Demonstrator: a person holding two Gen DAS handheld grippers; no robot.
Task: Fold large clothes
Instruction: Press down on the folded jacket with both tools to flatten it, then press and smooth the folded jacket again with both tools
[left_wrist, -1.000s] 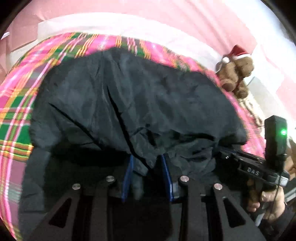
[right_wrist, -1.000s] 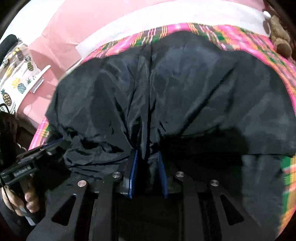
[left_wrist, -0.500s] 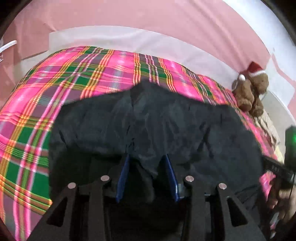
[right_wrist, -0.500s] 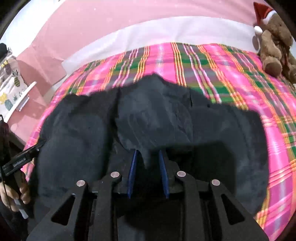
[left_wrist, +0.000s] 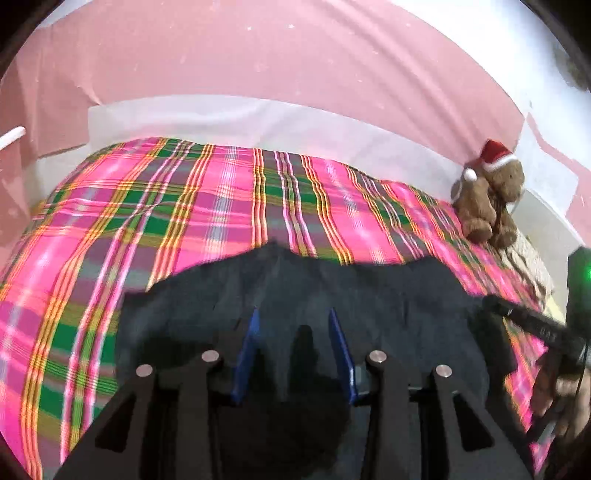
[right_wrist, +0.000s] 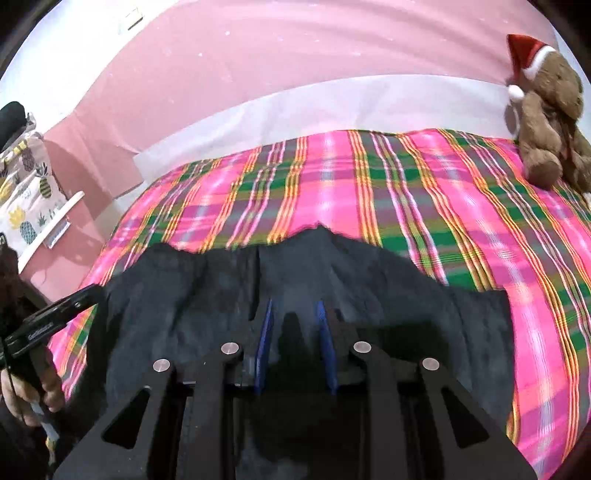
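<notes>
A large black garment (left_wrist: 332, 291) lies on a pink and green plaid bedspread (left_wrist: 184, 206). It also shows in the right wrist view (right_wrist: 207, 291), on the bedspread (right_wrist: 443, 192). My left gripper (left_wrist: 293, 325) is shut on the garment's near edge, with cloth bunched between its blue pads (left_wrist: 247, 347). My right gripper (right_wrist: 294, 314) is shut on the same edge further right, cloth between its blue pads (right_wrist: 264, 336). Each gripper shows at the side of the other's view: the right gripper (left_wrist: 532, 325) and the left gripper (right_wrist: 55, 314).
A brown teddy bear with a red Santa hat (left_wrist: 487, 195) sits at the bed's far right corner, also in the right wrist view (right_wrist: 546, 107). A pink wall (left_wrist: 277, 62) stands behind the bed. A pineapple-print cloth (right_wrist: 26, 195) hangs at the left.
Both grippers have pulled the garment toward me and lowered it. It covered most of the bedspread before; now much plaid shows beyond its far edge.
</notes>
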